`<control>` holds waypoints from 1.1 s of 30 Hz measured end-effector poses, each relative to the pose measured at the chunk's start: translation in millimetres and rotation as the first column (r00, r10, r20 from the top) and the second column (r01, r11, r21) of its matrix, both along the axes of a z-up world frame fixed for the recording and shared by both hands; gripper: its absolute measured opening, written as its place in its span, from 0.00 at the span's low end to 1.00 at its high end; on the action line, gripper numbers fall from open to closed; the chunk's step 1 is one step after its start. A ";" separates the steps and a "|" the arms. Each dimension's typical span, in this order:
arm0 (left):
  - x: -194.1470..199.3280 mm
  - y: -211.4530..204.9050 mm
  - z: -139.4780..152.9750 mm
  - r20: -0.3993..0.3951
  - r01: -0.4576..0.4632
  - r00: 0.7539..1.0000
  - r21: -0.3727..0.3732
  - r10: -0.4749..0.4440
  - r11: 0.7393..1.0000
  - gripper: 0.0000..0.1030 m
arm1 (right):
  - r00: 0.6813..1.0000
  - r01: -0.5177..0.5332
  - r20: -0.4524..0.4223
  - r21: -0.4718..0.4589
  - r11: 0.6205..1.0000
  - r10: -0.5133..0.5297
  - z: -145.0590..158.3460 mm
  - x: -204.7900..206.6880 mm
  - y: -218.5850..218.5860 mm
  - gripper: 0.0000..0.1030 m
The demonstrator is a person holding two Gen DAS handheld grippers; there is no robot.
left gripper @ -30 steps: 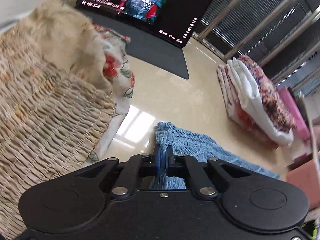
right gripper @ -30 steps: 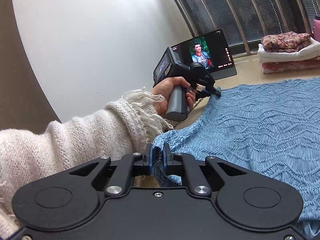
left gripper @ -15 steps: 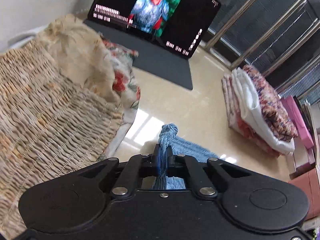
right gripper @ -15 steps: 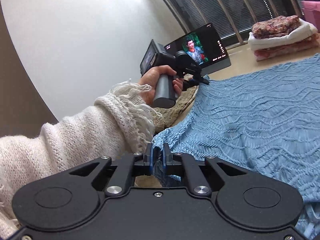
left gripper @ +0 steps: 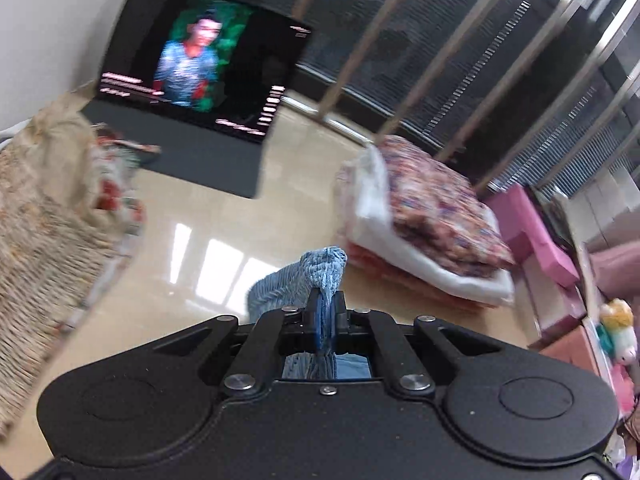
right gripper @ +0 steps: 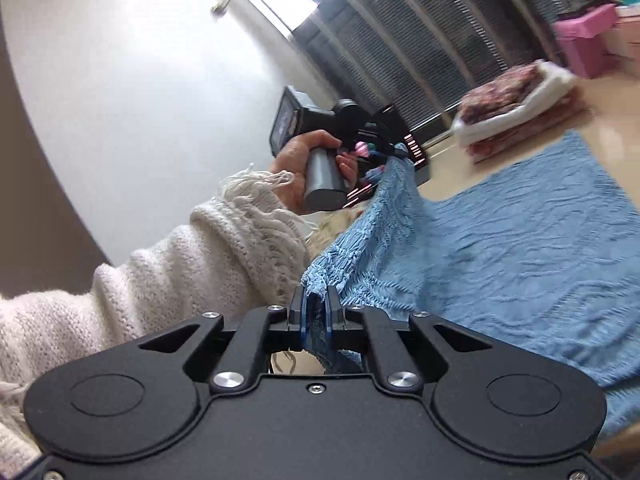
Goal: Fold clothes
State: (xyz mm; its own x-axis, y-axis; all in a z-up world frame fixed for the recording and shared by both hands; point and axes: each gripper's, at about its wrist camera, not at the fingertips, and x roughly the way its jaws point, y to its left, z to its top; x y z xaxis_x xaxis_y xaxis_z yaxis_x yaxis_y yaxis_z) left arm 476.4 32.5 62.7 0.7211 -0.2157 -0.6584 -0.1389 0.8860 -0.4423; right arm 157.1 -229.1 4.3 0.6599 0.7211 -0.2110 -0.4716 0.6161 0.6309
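Folding the light blue crinkle-knit garment (right gripper: 520,248) well means carrying its lifted edge over as one straight line, so the two corners should travel level with each other and land square on the part lying flat on the glossy cream table (left gripper: 192,232). The left gripper (left gripper: 326,312) has its jaws clamped tight on a bunched blue corner, which rises as a small tuft just above them; the right gripper (right gripper: 315,312) likewise has its jaws closed on the frayed corner nearest the white knitted sleeve (right gripper: 192,256). In the right wrist view the edge between the two corners runs taut and raised, while the rest of the garment spreads flat on the table, this side of the folded stack of white, pink and purple-patterned clothes (left gripper: 432,216). My judgement is that slack between the corners would wrinkle the fold, so gentle tension should be kept. Left of the garment lies a heap of beige smocked and floral clothes (left gripper: 48,220) awaiting folding. Beyond the folded stack sits a pink box (right gripper: 584,40); whether it is open or what it holds cannot be told.
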 end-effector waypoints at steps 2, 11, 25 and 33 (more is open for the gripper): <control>0.1 -22.1 3.5 0.005 0.013 1.000 0.003 -0.013 1.000 0.04 | 0.999 0.040 -0.012 0.021 0.999 -0.040 -3.5 -4.5 -18.4 0.07; 7.8 -108.2 -2.5 -0.028 0.073 0.997 0.023 -0.072 0.997 0.04 | 0.971 0.234 -0.068 0.070 0.970 -0.229 -25.1 -22.6 -86.6 0.07; 15.0 -172.4 -9.6 -0.036 0.146 0.989 0.058 -0.144 0.988 0.04 | 0.939 0.335 -0.137 0.173 0.926 -0.315 -50.6 -38.9 -129.1 0.07; 33.2 -229.2 -41.5 -0.094 0.170 0.984 0.221 -0.153 0.960 0.04 | 0.886 0.442 -0.207 0.098 0.892 -0.416 -72.1 -36.2 -147.4 0.07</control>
